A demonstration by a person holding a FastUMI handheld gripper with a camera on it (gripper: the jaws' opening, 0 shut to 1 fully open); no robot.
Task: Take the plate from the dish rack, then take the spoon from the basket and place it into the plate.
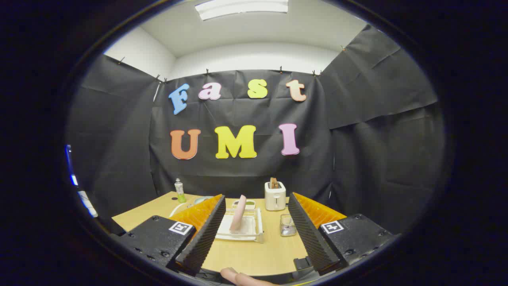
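On the surface, dish rack is the reference: pink plate stands on edge in it, untouched. Basket sits just right of the rack, with what looks like cutlery inside; spoon too small to pick out. Toaster behind the rack, green bottle off to its left. Hand-held gripper is released, fingers spread wide, holding nothing, well short of the rack. Step one not started, I'd say. Next: advance to the rack, straddle the plate rim, clamp, lift clear.

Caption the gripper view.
Open gripper faces the pink plate standing in the dish rack, toaster beyond.
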